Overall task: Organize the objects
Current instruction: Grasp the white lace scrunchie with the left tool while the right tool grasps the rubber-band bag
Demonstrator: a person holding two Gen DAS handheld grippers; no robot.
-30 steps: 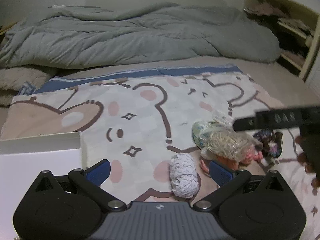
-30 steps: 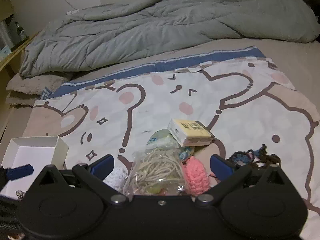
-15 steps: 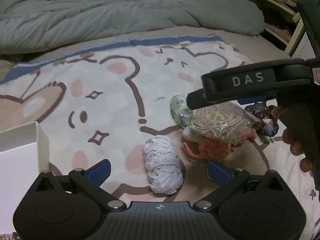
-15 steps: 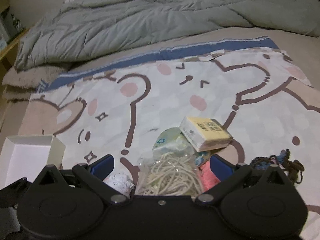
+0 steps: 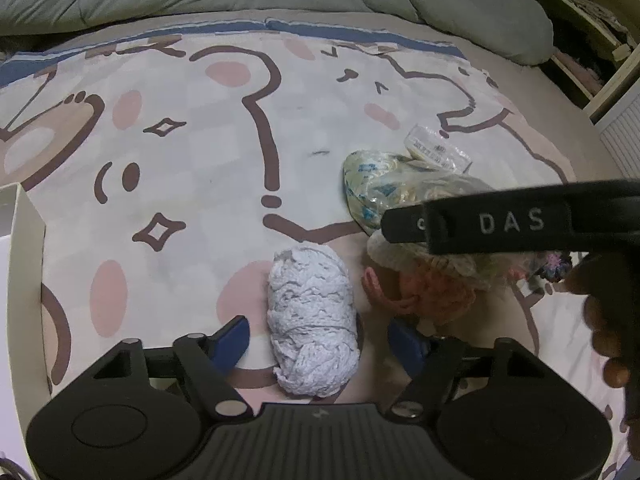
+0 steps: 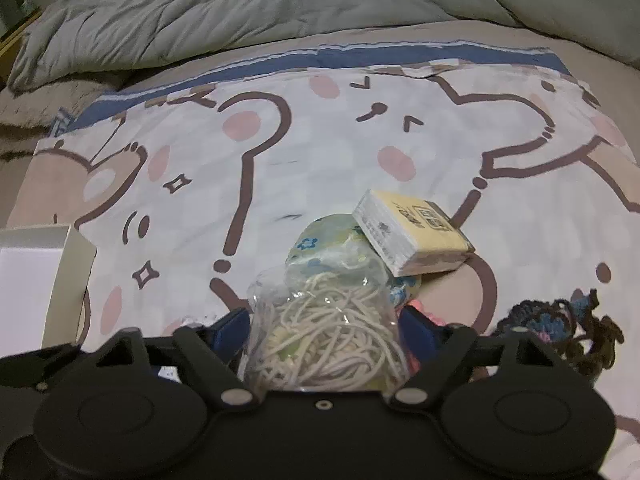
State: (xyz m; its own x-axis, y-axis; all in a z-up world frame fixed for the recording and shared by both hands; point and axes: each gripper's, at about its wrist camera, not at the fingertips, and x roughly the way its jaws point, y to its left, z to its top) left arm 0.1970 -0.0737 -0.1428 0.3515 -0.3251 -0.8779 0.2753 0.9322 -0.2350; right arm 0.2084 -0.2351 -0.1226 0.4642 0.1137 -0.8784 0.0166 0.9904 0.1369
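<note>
A white ball of lace yarn [image 5: 312, 320] lies on the bear-print sheet between the open fingers of my left gripper [image 5: 320, 340]. My right gripper [image 6: 326, 330] is open around a clear bag of cream cord [image 6: 328, 340]. Behind the bag lie a flower-print pouch [image 6: 328, 244] and a yellow box [image 6: 412, 236]. A pink knitted piece [image 5: 436, 292] lies beside the yarn ball, partly under the right gripper's body [image 5: 516, 220]. A white box [image 6: 44, 276] stands at the left.
A dark crocheted piece [image 6: 560, 328] lies at the right. A grey duvet [image 6: 280, 8] is heaped across the back of the bed. A shelf unit [image 5: 600, 40] stands at the far right.
Both grippers have moved forward and down. The yarn ball now sits between the left fingers, and the cord bag sits between the right fingers.
</note>
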